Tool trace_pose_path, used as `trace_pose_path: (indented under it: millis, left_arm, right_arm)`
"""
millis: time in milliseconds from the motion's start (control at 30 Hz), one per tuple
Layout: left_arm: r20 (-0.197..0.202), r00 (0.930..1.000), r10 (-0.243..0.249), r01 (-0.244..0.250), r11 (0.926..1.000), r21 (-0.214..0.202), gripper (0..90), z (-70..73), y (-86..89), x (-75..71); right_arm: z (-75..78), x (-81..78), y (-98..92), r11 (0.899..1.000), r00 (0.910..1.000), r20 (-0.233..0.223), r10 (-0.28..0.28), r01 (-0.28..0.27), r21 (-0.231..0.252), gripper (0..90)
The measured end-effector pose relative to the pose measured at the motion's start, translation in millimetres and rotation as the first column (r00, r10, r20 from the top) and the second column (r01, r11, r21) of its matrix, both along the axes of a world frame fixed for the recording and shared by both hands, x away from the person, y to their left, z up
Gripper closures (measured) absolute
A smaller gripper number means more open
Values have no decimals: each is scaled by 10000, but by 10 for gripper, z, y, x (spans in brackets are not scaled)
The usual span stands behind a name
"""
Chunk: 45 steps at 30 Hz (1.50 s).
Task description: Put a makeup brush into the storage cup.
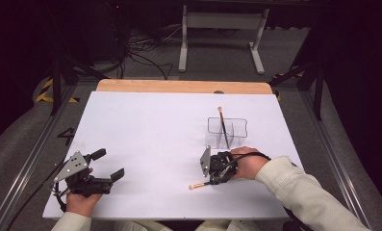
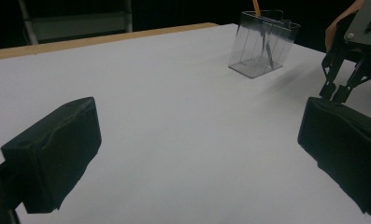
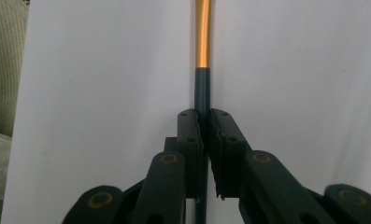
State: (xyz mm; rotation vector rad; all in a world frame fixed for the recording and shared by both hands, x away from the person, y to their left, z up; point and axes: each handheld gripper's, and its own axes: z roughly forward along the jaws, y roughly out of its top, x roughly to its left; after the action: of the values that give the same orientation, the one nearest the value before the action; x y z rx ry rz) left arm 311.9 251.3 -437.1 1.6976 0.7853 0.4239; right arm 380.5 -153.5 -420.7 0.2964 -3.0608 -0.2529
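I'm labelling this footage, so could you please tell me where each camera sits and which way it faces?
High view: above the table, looking forward and down; both forearms and claws show.
Left gripper view: rides the left claw, facing the clear holder.
Right gripper view: rides the right claw, shut on a brush.
High and left views share the holder.

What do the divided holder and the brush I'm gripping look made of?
Holder: likely clear, glossy plastic; the table shows through its walls. Brush: smooth dark handle with a shiny gold-orange section, perhaps lacquered wood or plastic; can't tell which.
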Motion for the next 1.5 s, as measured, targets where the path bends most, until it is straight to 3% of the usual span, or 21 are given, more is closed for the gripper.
trace_pose_path:
  millis: [400,767,1200,1300,1500]
  left_arm:
    - [-9,10000,-10,10,10000,3,4,-1,-1,8]
    - [-13,10000,-70,70,10000,-18,4,-1,-23,26]
    - [-12,9999,-115,115,9999,3,4,1,-33,42]
    - [-34,9999,-125,125,9999,-7,4,1,-34,40]
    - [-38,9999,-136,136,9999,-21,4,0,-35,42]
  right_arm:
    - [151,19,-48,9983,9992,49,-385,383,445,832]
    - [354,34,-128,9883,9960,215,-870,835,1278,832]
    - [643,-2,-253,9601,9897,536,-1330,1152,2550,832]
    - [687,-1,-288,9488,9873,538,-1496,1280,2889,832]
    - [777,12,-378,9167,9803,495,-1912,1603,3660,832]
